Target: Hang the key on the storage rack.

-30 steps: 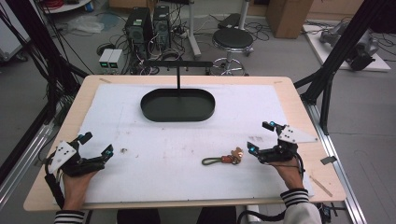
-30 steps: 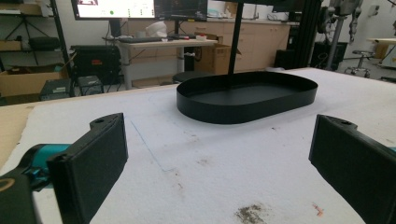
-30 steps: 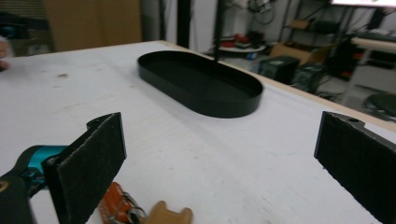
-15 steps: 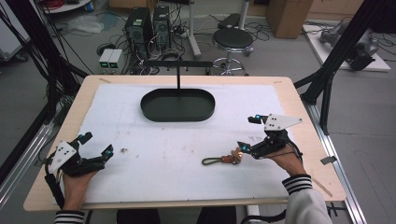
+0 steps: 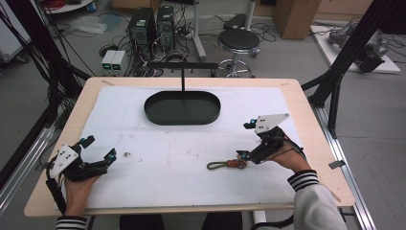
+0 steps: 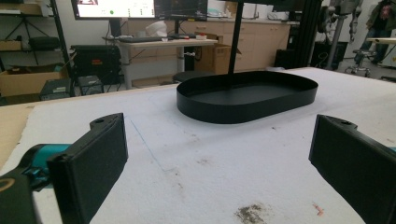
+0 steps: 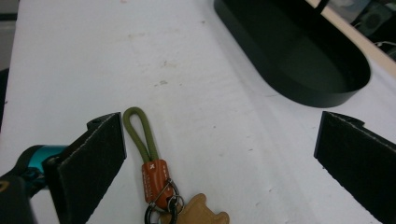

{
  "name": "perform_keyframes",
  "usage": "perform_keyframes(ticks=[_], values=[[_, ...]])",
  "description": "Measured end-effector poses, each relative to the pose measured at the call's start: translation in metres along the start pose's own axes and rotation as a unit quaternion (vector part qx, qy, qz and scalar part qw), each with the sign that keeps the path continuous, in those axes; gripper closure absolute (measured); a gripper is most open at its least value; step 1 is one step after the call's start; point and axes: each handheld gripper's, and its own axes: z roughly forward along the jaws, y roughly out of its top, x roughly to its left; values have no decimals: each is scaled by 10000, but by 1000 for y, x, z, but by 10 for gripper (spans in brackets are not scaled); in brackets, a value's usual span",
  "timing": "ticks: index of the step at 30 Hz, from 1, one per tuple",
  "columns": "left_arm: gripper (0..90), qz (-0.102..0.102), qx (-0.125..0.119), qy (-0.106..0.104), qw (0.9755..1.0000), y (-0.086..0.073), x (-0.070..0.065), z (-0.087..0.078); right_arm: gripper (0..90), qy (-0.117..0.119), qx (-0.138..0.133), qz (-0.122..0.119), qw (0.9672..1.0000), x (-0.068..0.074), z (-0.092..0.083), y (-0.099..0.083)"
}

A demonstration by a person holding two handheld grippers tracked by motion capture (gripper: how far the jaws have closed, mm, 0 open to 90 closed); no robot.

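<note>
So compared with half a second back, the right gripper (image 5: pixel 246 140) has swung in further toward the keychain (image 5: pixel 226 165) and tipped over, with its grey plate now sticking up above the hand; a full second ago it was sitting out by the right side of the white mat (image 5: pixel 158 187), well clear of the thing. The left gripper (image 5: pixel 98 148) hasn't budged at all, parked near the front left corner of the mat with its jaws spread wide and nothing between them. The keychain hasn't moved either. It lies flat on the mat in the right front area, well in front of the black oval tray (image 5: pixel 182 108). In the right gripper view the jaws are wide apart and holding nothing, and the keychain (image 7: pixel 154 172) sits between them but way over toward the left jaw, its olive cord loop (image 7: pixel 140 133) running just beside that jaw's inner face, the orange tab (image 7: pixel 155 179) and a tan leather piece (image 7: pixel 196 214) lower down by the metal ring. Can't tell if the jaw actually touches the cord. There's a small white mark on the orange tab, looks like a logo, too small to read. The tray (image 6: pixel 247 95) shows up in the left gripper view too, far off ahead.
</note>
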Motion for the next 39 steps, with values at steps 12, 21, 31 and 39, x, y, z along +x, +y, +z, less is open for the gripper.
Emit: perform_keyframes(ticks=[12, 21, 31, 39], values=[[49, -17, 32, -6, 10000, 0, 0, 1, 49, 541, 1222, -486, 9898, 5, 31, 6], [49, -25, 37, -14, 10000, 0, 1, 0, 49, 663, 1668, -640, 9817, 7, 43, 11], [49, -33, 34, -16, 10000, 0, 1, 0, 49, 777, 2086, -740, 9721, 12, 57, 8], [49, -44, 24, -16, 10000, 0, 1, 0, 82, 805, 2408, -878, 9632, 18, 67, 10]])
